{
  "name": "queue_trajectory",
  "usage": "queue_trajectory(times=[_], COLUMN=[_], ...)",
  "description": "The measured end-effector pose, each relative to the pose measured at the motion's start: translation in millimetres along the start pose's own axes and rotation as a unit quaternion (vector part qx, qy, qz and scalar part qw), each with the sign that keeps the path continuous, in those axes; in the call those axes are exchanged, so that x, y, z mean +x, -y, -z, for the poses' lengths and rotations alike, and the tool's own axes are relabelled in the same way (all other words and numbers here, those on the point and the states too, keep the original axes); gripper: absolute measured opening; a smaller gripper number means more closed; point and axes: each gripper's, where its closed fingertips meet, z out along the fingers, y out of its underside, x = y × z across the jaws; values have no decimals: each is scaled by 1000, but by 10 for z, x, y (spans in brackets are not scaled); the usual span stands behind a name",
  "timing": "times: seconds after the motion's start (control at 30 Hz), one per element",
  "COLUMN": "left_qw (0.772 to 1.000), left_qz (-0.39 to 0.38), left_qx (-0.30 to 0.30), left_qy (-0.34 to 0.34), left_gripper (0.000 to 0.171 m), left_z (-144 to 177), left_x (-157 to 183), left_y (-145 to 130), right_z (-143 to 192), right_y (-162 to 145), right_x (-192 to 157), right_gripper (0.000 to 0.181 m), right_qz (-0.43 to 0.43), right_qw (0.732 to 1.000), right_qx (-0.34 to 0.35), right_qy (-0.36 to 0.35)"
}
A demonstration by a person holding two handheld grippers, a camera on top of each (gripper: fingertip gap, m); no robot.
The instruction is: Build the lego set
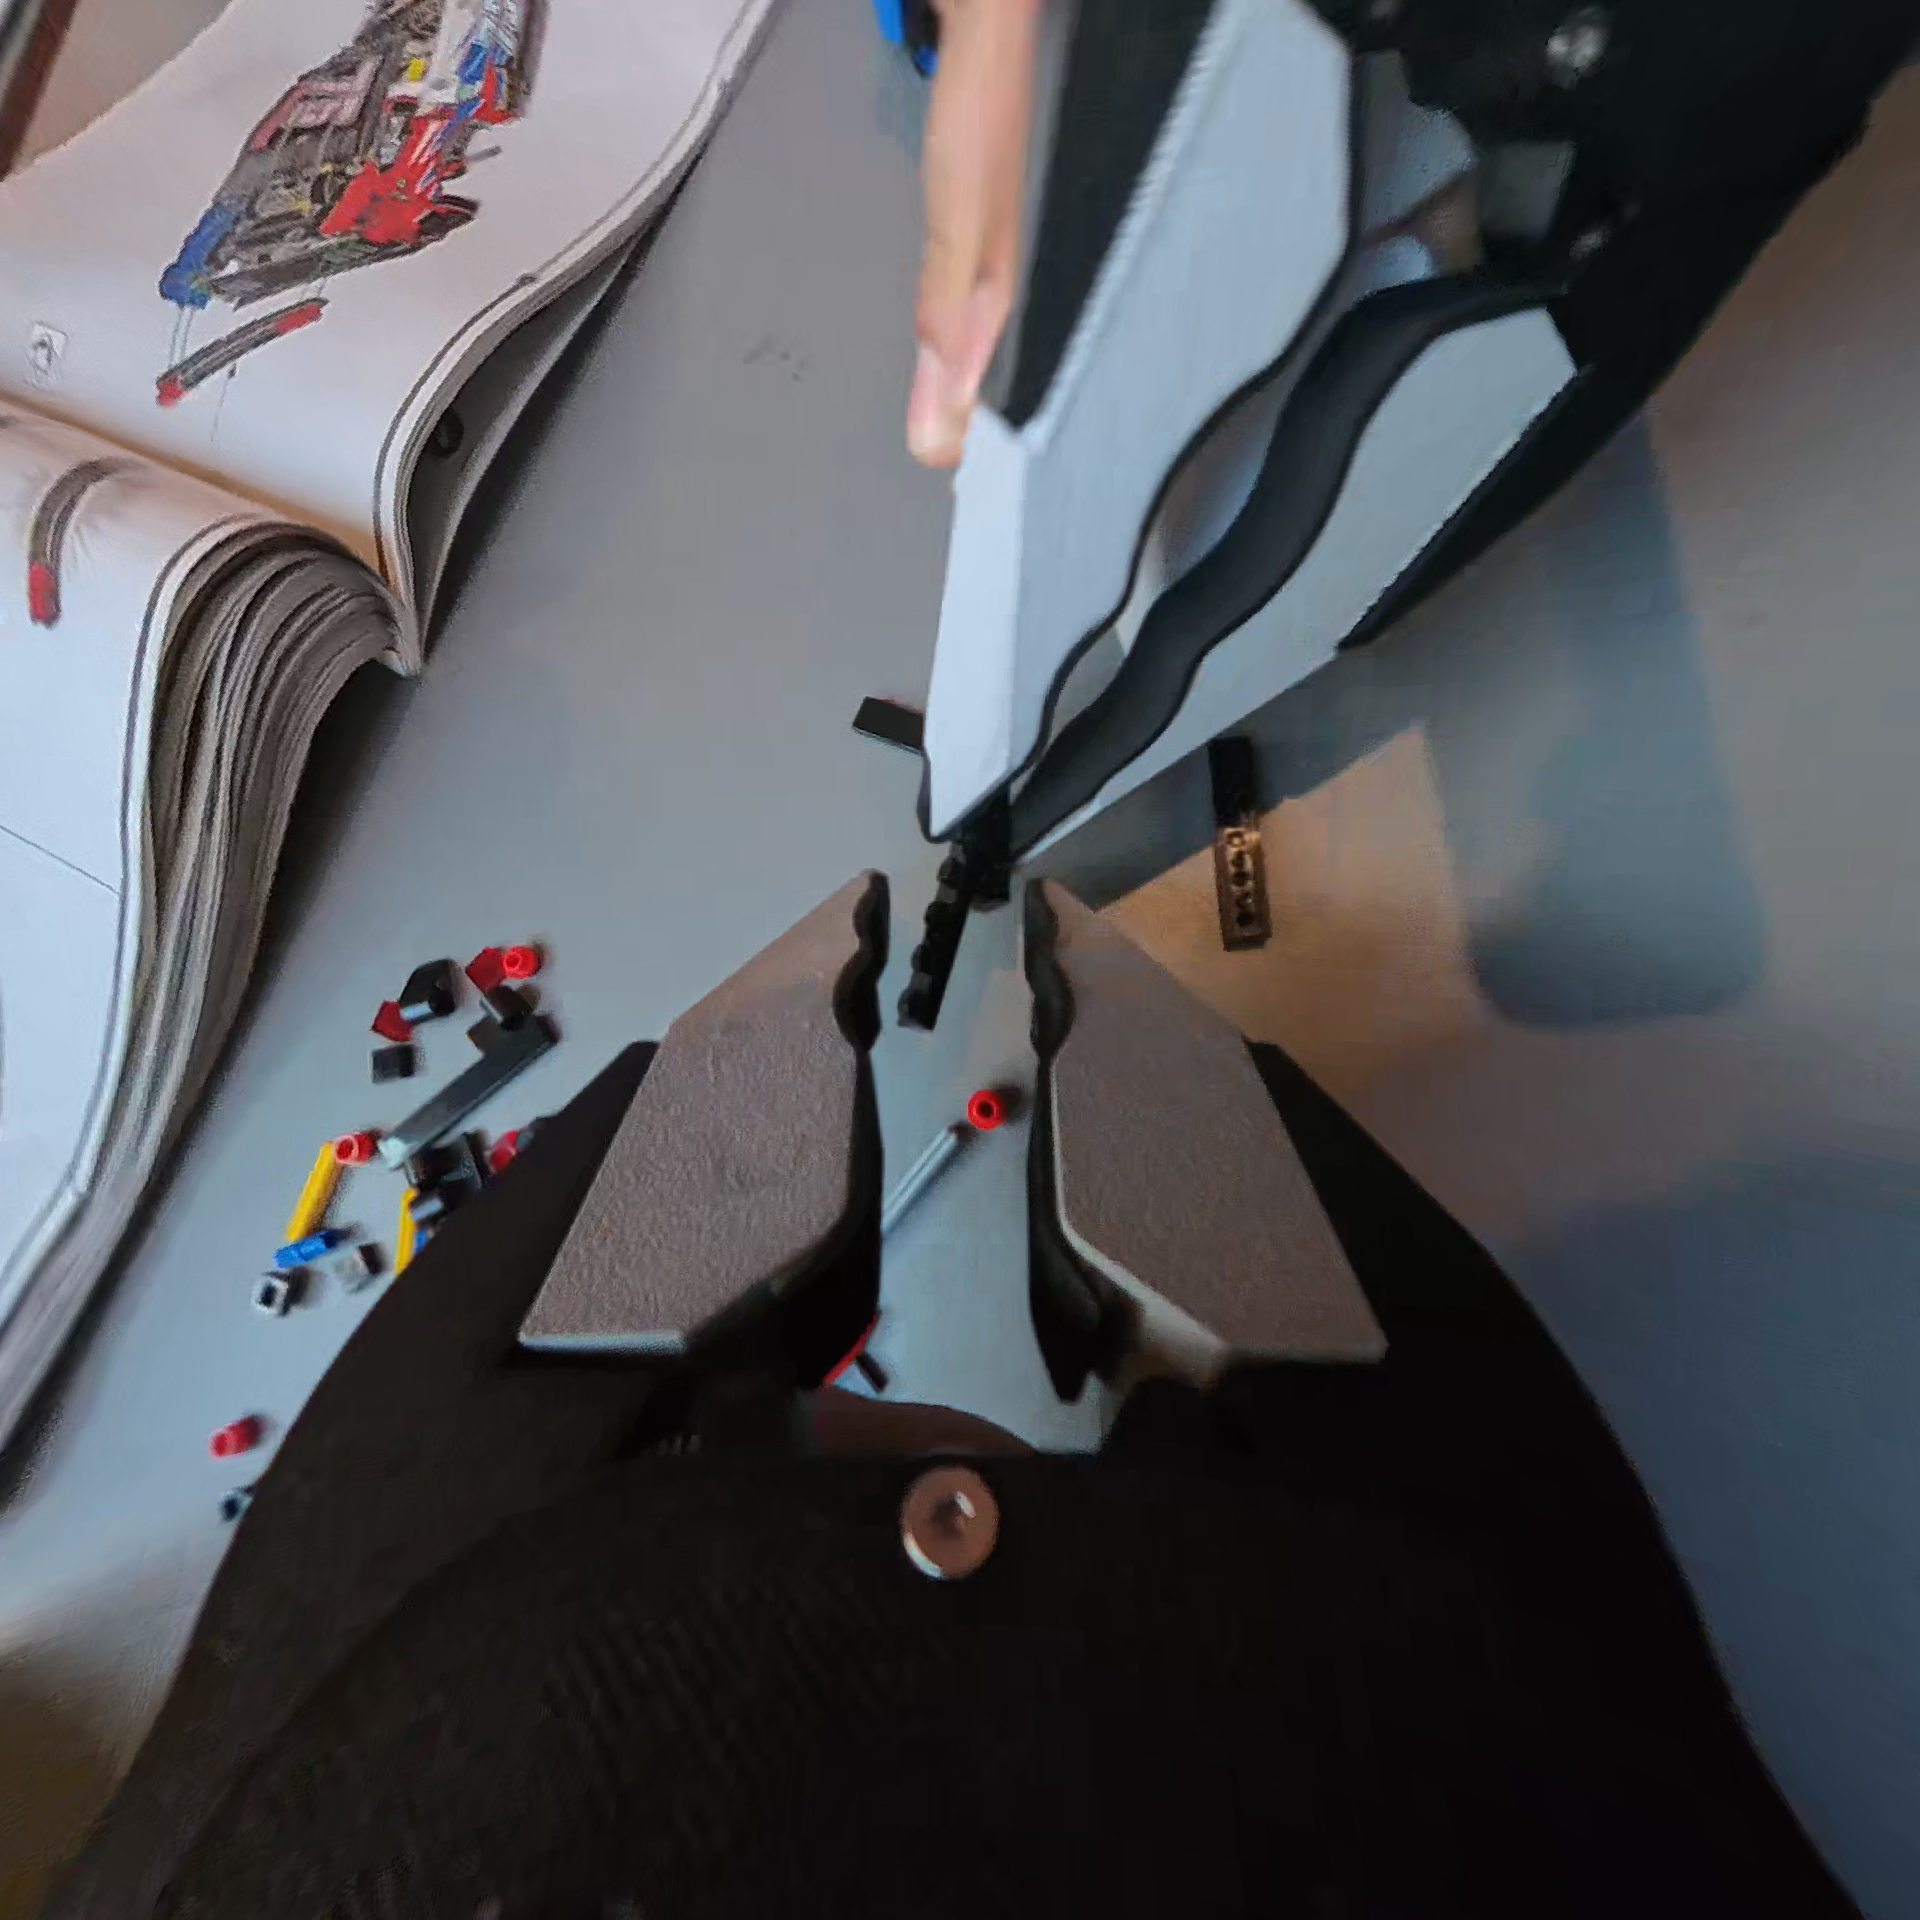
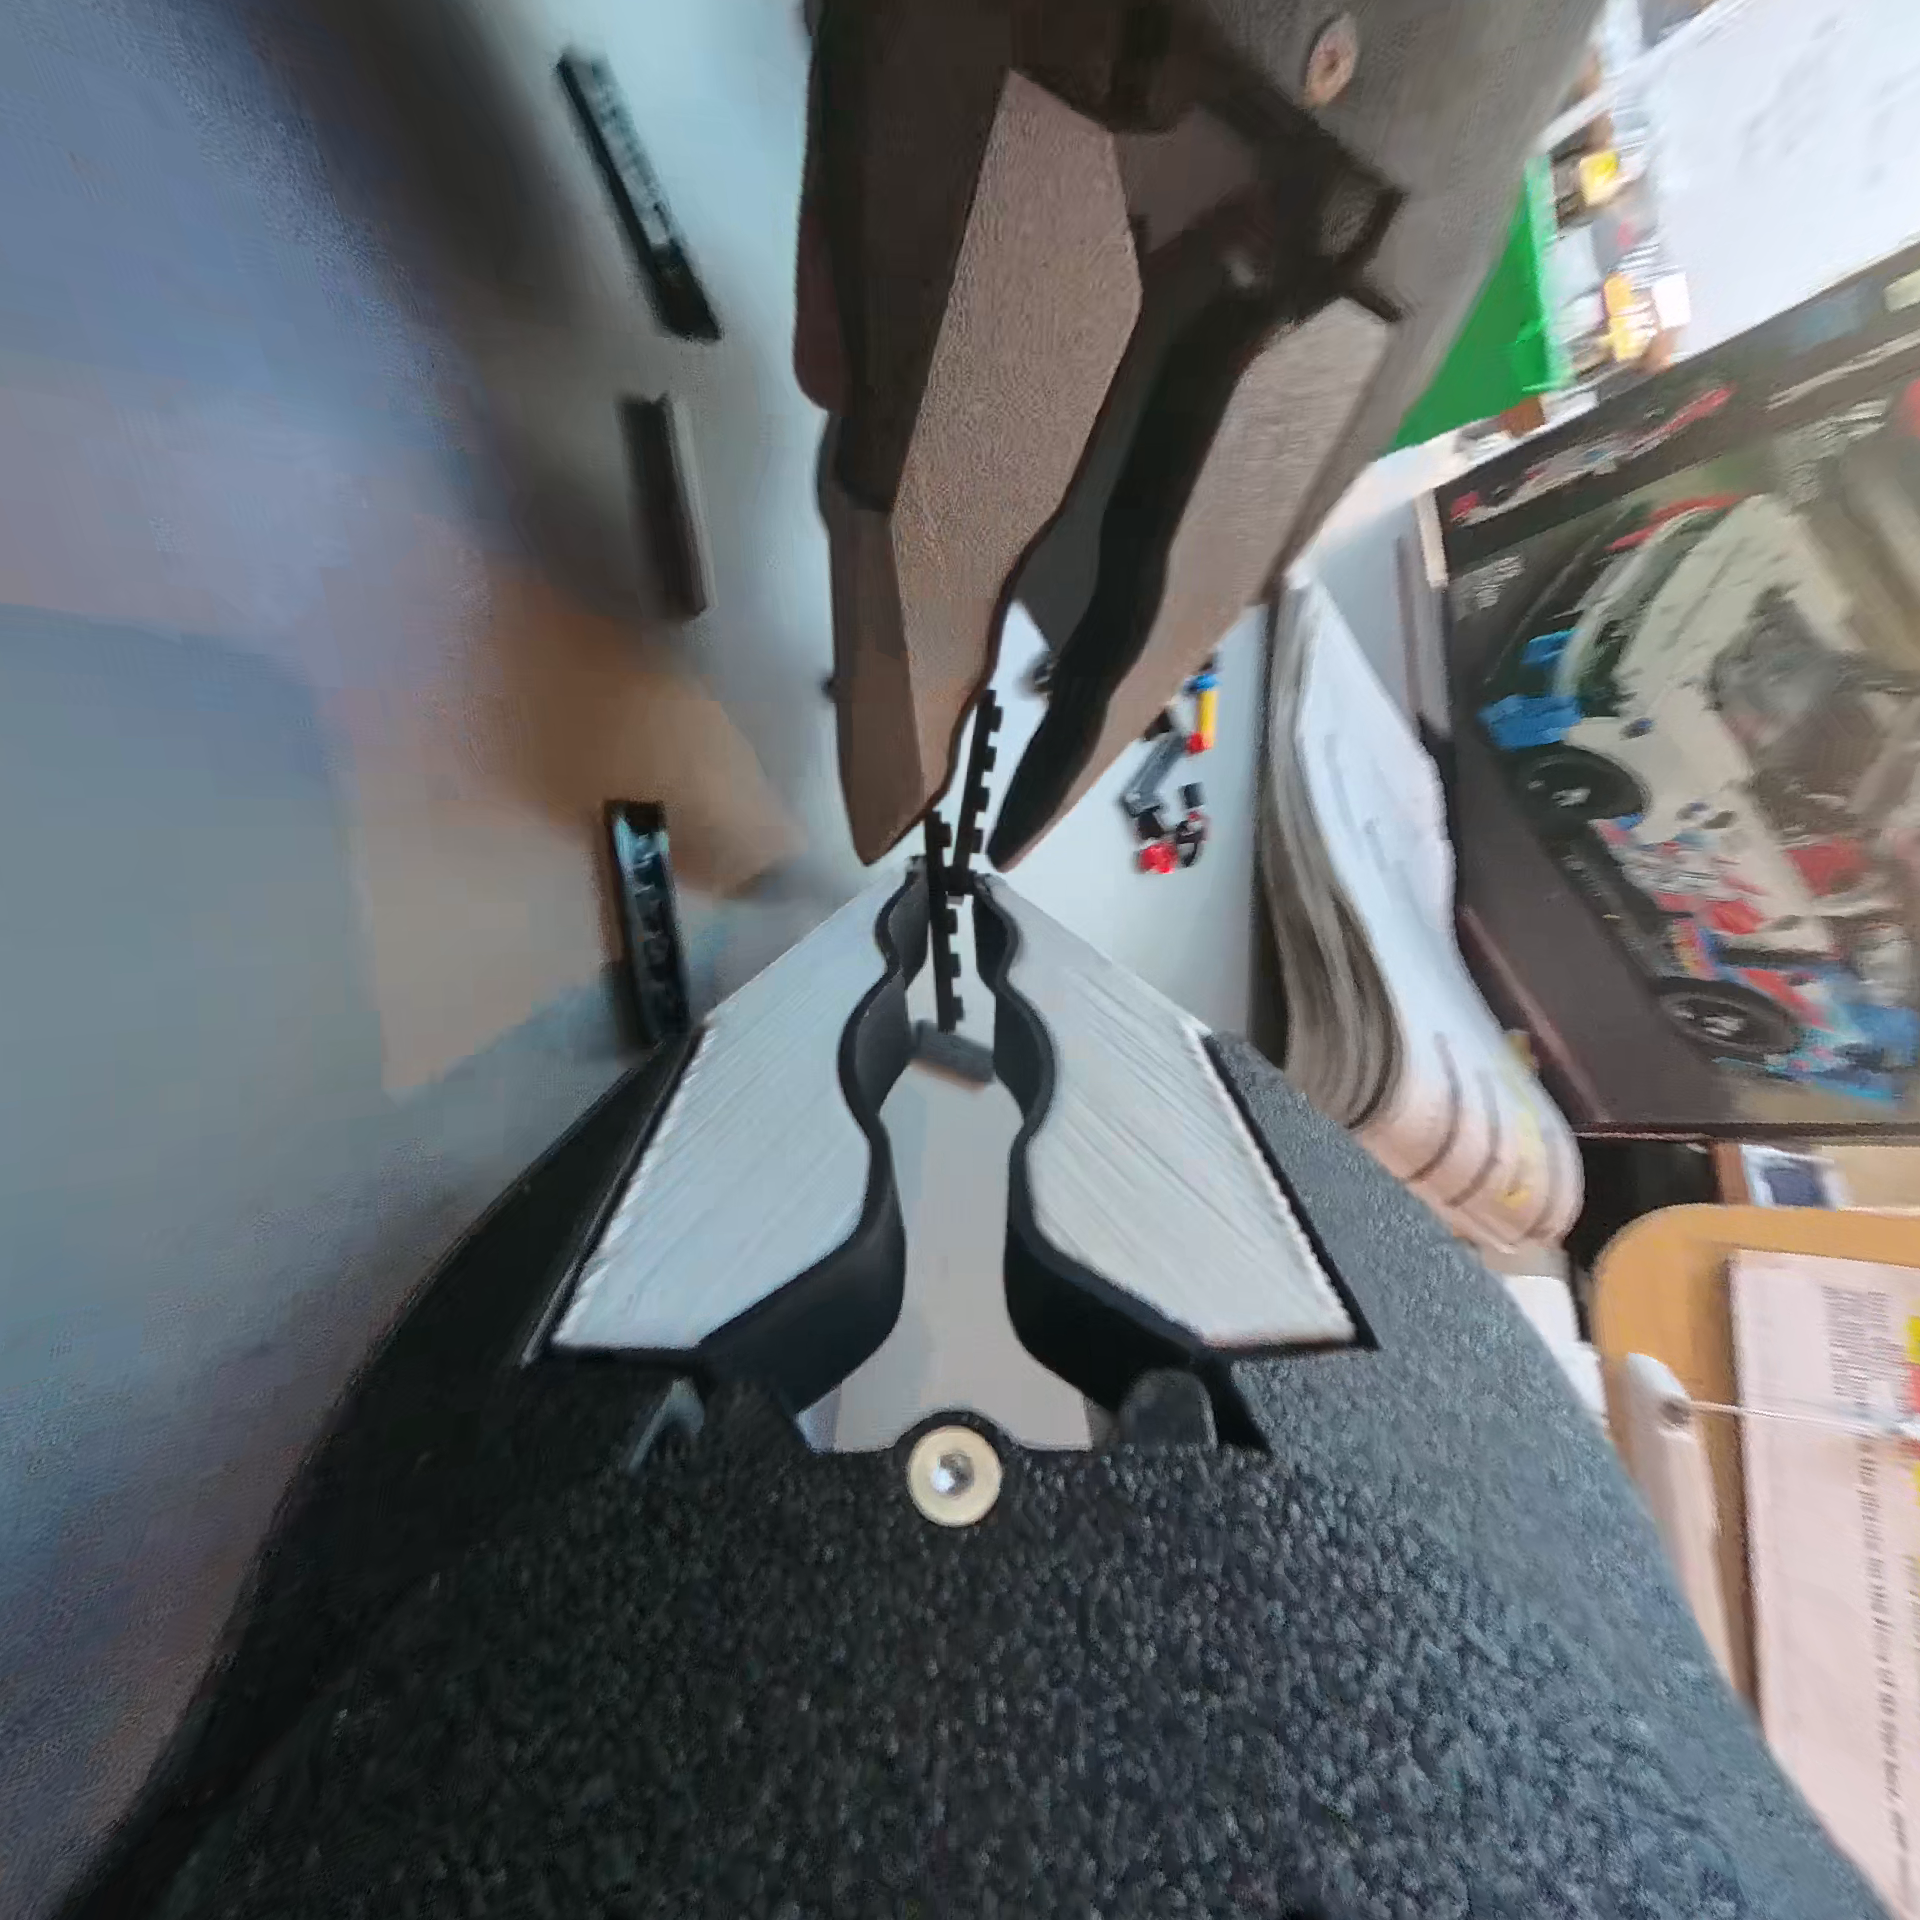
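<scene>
My right gripper (image 2: 951, 885) is shut on a thin black studded strip (image 2: 948, 951), which looks like two overlapping plates. In the left wrist view the right gripper (image 1: 971, 826) comes down from the upper right, and the strip (image 1: 935, 951) sticks out below its grey fingers. My left gripper (image 1: 958, 920) is open. Its brown fingers stand on either side of the strip's free end without touching it. In the right wrist view the left gripper (image 2: 935, 854) reaches in from above around the strip's far end.
An open instruction booklet (image 1: 208, 416) lies at the left, with a pile of small loose pieces (image 1: 447, 1122) beside it. A red piece (image 1: 987, 1107), a grey axle (image 1: 925, 1169) and black beams (image 1: 1236, 842) (image 2: 670, 509) lie on the grey table (image 1: 644, 623). The set's box (image 2: 1662, 727) stands at the right. The tips of both grippers are at nearly the same place. The left tips stand about 4 cm off the red piece (image 1: 987, 1107).
</scene>
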Motion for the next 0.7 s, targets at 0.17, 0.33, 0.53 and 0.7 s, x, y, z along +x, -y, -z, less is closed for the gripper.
queue_trajectory(times=[0.17,0.33,0.53,0.7], left_qw=[992,989,991,993], left_qz=[99,124,116,111], left_qx=[51,53,43,25], left_qy=[-64,-67,-46,-33], left_gripper=[26,20,13,6], left_z=[101,28,18,-69], left_x=[-45,-72,-114,-121], left_y=[74,62,26,-34], right_z=[51,1,-90,-145], right_y=[-12,-89,-173,-268], right_x=[178,143,101,69], right_gripper=[7,8,8,8], right_qz=[29,-3,58,127], right_qw=[997,999,995,986], right_qx=[9,5,-43,-72], right_qy=[-66,-47,-62,-81])
